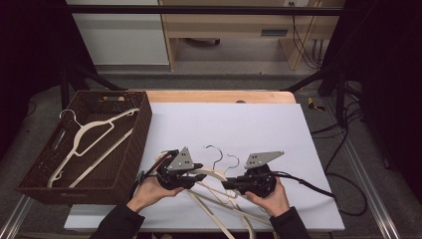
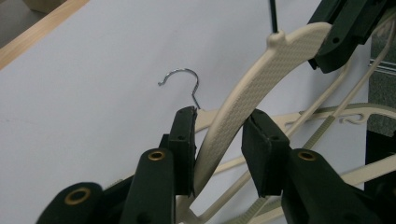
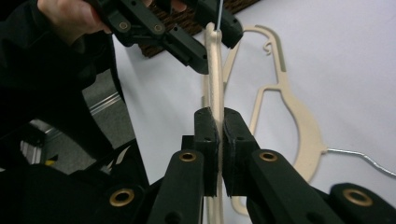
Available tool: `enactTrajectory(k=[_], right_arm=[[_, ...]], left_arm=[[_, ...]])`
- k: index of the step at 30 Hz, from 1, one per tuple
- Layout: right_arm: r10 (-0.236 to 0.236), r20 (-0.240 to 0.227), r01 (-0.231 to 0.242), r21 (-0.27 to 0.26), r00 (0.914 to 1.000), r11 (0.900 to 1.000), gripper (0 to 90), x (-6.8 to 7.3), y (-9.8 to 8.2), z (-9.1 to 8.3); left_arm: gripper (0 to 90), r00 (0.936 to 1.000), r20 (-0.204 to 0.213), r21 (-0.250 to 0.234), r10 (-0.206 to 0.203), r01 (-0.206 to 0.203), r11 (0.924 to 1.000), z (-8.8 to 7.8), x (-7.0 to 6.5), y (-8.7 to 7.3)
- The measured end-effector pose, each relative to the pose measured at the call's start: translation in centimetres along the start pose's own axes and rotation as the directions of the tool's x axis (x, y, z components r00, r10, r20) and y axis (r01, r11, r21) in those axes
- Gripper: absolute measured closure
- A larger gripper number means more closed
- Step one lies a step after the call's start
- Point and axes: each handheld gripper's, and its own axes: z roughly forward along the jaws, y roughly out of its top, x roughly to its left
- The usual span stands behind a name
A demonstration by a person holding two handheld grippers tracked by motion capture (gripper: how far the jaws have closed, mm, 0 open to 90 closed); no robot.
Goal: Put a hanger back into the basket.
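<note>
A cream plastic hanger (image 1: 211, 174) is held up between both grippers near the table's front edge. My right gripper (image 3: 218, 119) is shut on one arm of this hanger (image 3: 215, 70). My left gripper (image 2: 219, 123) stands open around the textured arm of the same hanger (image 2: 243, 88), with a gap on one side. In the high view the left gripper (image 1: 199, 167) and the right gripper (image 1: 225, 184) face each other. Under them lie more cream hangers (image 1: 219, 204) in a loose pile.
A brown wicker basket (image 1: 134, 144) stands at the left with one cream hanger (image 1: 89, 134) inside. A white sheet (image 1: 249, 124) covers the table. A wire hook (image 2: 184, 79) rises from the pile. Cables trail off the table's right side.
</note>
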Motion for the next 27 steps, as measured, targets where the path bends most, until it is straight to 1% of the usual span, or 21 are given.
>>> enactTrajectory(k=[2,3,4,5,6,8,9,10,11,12,13,15,16,18,19,20,23,24,27], right_arm=[[-0.007,0.01,0.007,-0.015,0.9999,1.0,84.3,0.0,0.0,-0.1],[-0.012,0.024,0.012,-0.02,0.9996,1.0,80.7,0.0,0.1,-0.2],[-0.018,0.033,0.018,-0.021,0.9993,1.0,77.4,0.0,0.1,-0.3],[-0.022,0.056,0.024,-0.033,0.9982,0.999,73.4,0.0,0.1,-0.5],[-0.027,0.071,0.03,-0.043,0.9971,0.999,71.2,0.0,0.1,-0.6],[-0.022,0.078,0.027,-0.06,0.9967,0.998,67.1,0.1,0.2,-0.8],[-0.029,0.09,0.035,-0.072,0.9956,0.997,63.1,0.1,0.2,-0.9],[-0.032,0.097,0.04,-0.079,0.9948,0.996,60.7,0.0,0.2,-0.9],[-0.035,0.114,0.045,-0.088,0.9929,0.995,57.1,0.1,0.2,-0.9],[-0.034,0.126,0.046,-0.091,0.9915,0.995,55.7,0.1,0.2,-0.9],[-0.035,0.133,0.048,-0.093,0.9905,0.995,54.2,0.0,0.2,-0.9],[-0.032,0.144,0.046,-0.098,0.989,0.994,49.2,0.0,0.1,-1.0],[-0.027,0.154,0.043,-0.104,0.9876,0.994,46.6,0.0,0.1,-1.0],[-0.032,0.183,0.054,-0.116,0.9826,0.992,40.4,0.1,0.0,-1.3],[-0.037,0.19,0.06,-0.116,0.9811,0.991,39.1,0.1,0.0,-1.3],[-0.038,0.196,0.062,-0.117,0.9799,0.991,37.7,0.2,-0.1,-1.5],[-0.04,0.214,0.072,-0.141,0.9759,0.987,31.4,0.3,-0.3,-1.9],[-0.035,0.218,0.069,-0.151,0.9754,0.986,29.8,0.2,-0.4,-2.2],[-0.016,0.25,0.06,-0.167,0.968,0.984,23.2,-0.2,-0.9,-2.9]], left_arm=[[67.1,1.0,0.002,0.004,-0.006,0.006,1.0,-0.3,-0.1,0.0],[68.6,1.0,-0.002,0.007,-0.007,0.007,1.0,-0.3,-0.2,0.0],[70.0,0.9999,0.002,0.011,-0.011,0.011,0.9999,-0.5,-0.3,0.0],[72.1,0.9997,0.011,0.006,-0.021,0.021,0.9998,-0.6,-0.3,0.0],[73.6,0.9995,0.024,0.006,-0.023,0.023,0.9997,-0.7,-0.5,0.0],[75.6,0.999,0.034,0.003,-0.027,0.027,0.9996,-0.8,-0.8,0.0],[77.2,0.9989,0.04,0.006,-0.024,0.024,0.9997,-0.9,-0.9,0.0],[78.1,0.9979,0.052,-0.003,-0.04,0.041,0.9992,-0.9,-1.2,0.0],[80.0,0.9977,0.057,-0.001,-0.037,0.037,0.9993,-0.9,-1.3,0.1],[80.9,0.9969,0.067,-0.001,-0.041,0.041,0.9992,-1.0,-1.4,0.1],[81.8,0.9954,0.08,-0.014,-0.054,0.055,0.9984,-1.0,-1.7,0.1],[83.9,0.9918,0.104,-0.025,-0.073,0.076,0.9968,-1.0,-2.0,0.1],[84.9,0.991,0.107,-0.032,-0.08,0.084,0.996,-1.1,-2.2,0.2],[86.0,0.9908,0.099,-0.041,-0.092,0.096,0.9945,-1.3,-2.5,0.2],[86.0,0.9909,0.091,-0.049,-0.1,0.104,0.9934,-1.4,-2.5,0.3],[86.0,0.9893,0.093,-0.051,-0.112,0.117,0.9918,-1.6,-2.4,0.2],[86.1,0.9873,0.083,-0.074,-0.136,0.142,0.9871,-2.0,-2.2,0.1],[86.1,0.9876,0.068,-0.075,-0.141,0.146,0.9864,-2.2,-2.0,0.0],[86.1,0.9859,0.046,-0.088,-0.161,0.164,0.9825,-2.8,-1.6,-0.2]])
